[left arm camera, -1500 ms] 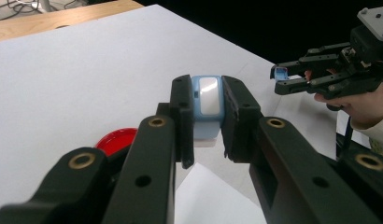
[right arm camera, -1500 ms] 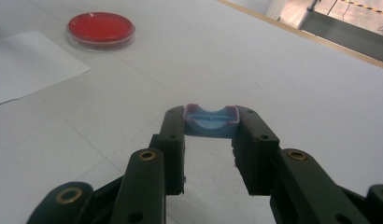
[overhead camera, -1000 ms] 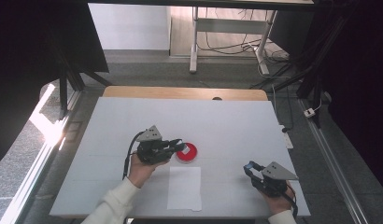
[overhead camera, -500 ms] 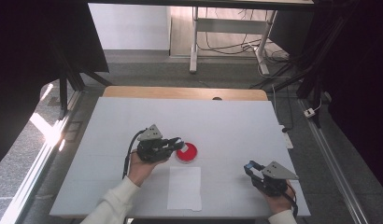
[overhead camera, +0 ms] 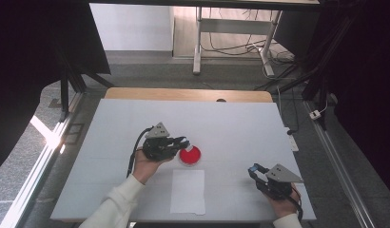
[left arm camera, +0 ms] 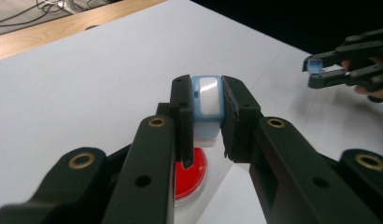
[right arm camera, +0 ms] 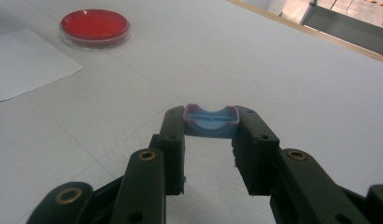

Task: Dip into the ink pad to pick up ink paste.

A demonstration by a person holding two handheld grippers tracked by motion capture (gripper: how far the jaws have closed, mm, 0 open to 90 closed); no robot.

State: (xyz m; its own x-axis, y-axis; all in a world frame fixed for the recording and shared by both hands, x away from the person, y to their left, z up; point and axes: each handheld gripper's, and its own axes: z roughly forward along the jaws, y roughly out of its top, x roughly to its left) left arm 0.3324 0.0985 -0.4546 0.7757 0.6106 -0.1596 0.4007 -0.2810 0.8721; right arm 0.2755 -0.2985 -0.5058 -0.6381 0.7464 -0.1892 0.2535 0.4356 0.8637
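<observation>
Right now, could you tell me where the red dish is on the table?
In the high view the red dish sits near the table's middle, just right of the left gripper and just beyond the white paper sheet.

the left gripper hides part of the red dish behind its jaws, and the picture's bottom edge cuts the dish off. the blue piece in the right gripper is too small to make out from above.
</observation>
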